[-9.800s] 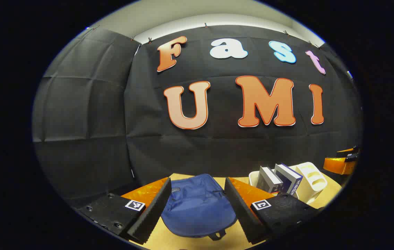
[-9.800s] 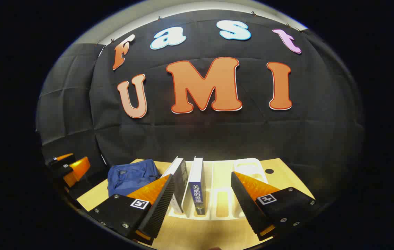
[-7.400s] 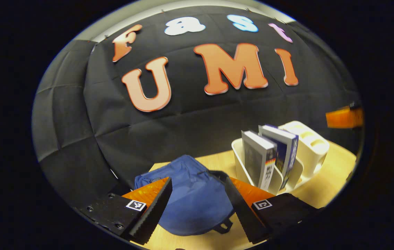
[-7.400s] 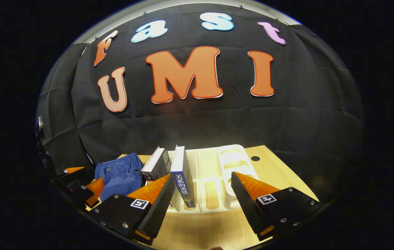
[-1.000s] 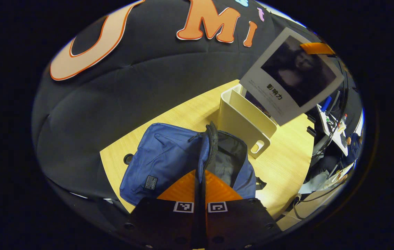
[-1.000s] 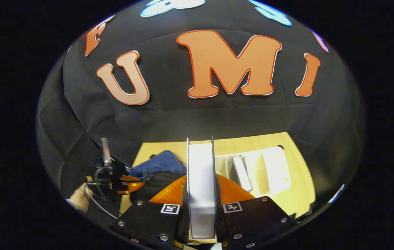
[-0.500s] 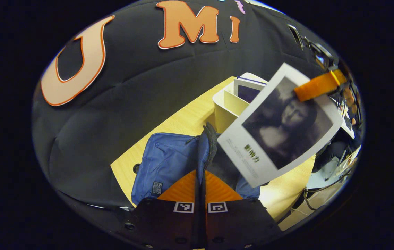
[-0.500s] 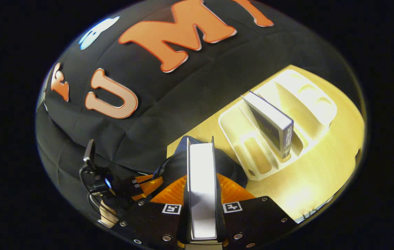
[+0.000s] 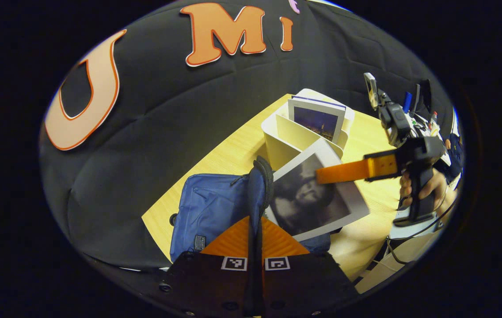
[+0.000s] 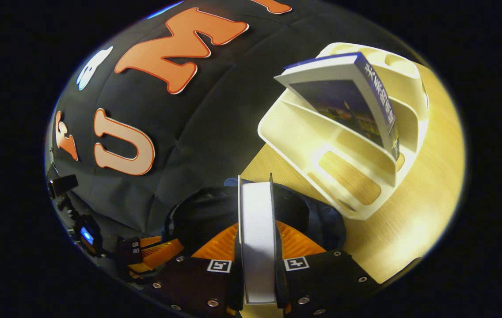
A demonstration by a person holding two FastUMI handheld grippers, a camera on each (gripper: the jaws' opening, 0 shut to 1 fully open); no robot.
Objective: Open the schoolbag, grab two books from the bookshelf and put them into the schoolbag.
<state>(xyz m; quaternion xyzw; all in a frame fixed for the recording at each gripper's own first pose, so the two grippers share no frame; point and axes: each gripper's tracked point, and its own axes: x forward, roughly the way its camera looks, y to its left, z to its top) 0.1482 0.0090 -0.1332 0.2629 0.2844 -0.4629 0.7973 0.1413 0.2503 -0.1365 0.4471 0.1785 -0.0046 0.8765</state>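
Observation:
The blue schoolbag (image 9: 209,210) lies on the wooden table, and my left gripper (image 9: 255,219) is shut on its zipper rim (image 9: 265,176), holding the mouth up. My right gripper (image 10: 256,225) is shut on a book (image 10: 257,238) whose page edge faces the camera, above the bag's dark opening (image 10: 198,212). In the left gripper view that book (image 9: 310,198) shows its portrait cover, with its lower corner at the bag's mouth and the right gripper (image 9: 326,175) clamped across it. A second, blue book (image 10: 352,106) leans in the white bookshelf (image 10: 304,137).
The bookshelf (image 9: 284,139) stands just behind the bag with the blue book (image 9: 317,121) in it. A hand (image 9: 425,187) holds the right gripper's handle at the table's right side. The left gripper (image 10: 154,249) sits at the lower left of the right gripper view. Bare tabletop (image 10: 410,212) lies right of the shelf.
The right gripper has lowered and tilted the portrait book toward the bag's mouth, closer to the shelf side. The left gripper still holds the zipper rim up.

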